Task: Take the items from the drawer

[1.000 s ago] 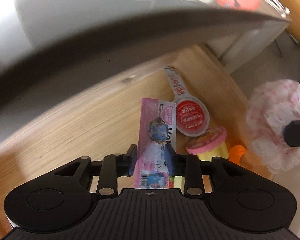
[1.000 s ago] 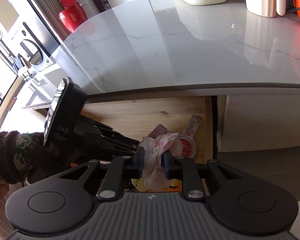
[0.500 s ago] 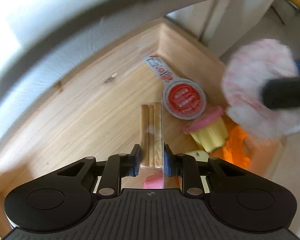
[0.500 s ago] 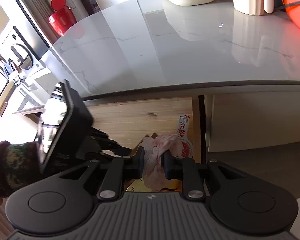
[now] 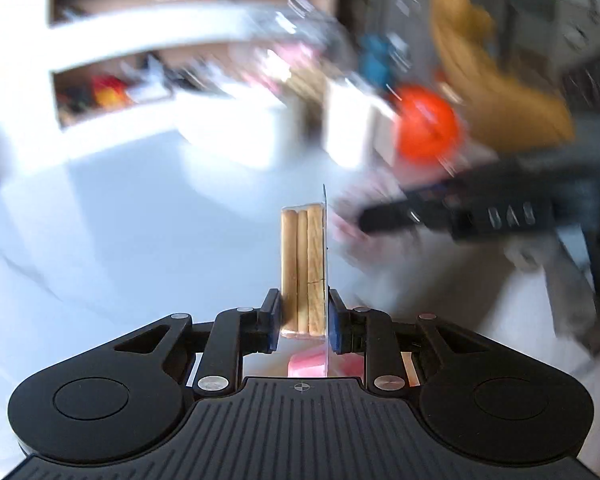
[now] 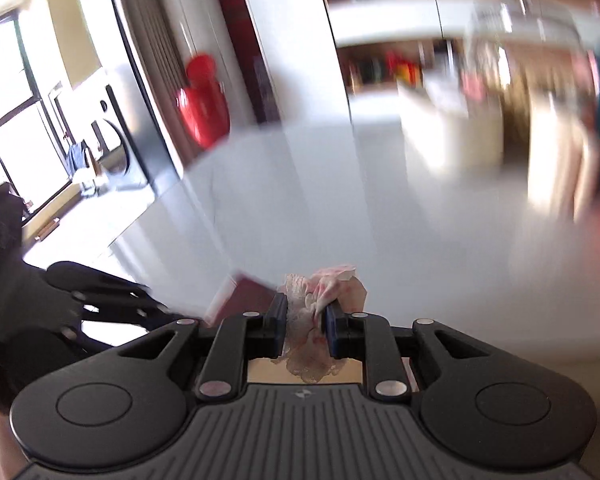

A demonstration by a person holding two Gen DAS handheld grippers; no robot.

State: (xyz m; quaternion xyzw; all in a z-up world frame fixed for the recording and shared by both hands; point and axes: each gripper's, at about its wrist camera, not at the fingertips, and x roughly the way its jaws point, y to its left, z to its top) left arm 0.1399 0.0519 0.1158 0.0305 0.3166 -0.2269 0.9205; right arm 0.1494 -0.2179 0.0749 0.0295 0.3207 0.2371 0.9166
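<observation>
Gripping a biscuit pack (image 5: 303, 268), left tongs (image 5: 304, 322) above pale worktop (image 5: 120, 232), right tongs (image 6: 306, 326) clamping pink frilly cloth (image 6: 324, 292).

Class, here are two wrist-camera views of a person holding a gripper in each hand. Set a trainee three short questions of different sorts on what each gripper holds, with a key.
1. True or false: the left gripper is empty.
2. Multiple choice: the right gripper is shut on (A) a red bucket, (B) a crumpled pink-and-white wrapper, (C) a metal spoon.
3. Fill in: the clear pack of biscuit sticks stands ______ between the left gripper's pads, above the white countertop.

Key
1. False: it is shut on the pack of biscuit sticks.
2. B.
3. Upright.
</observation>
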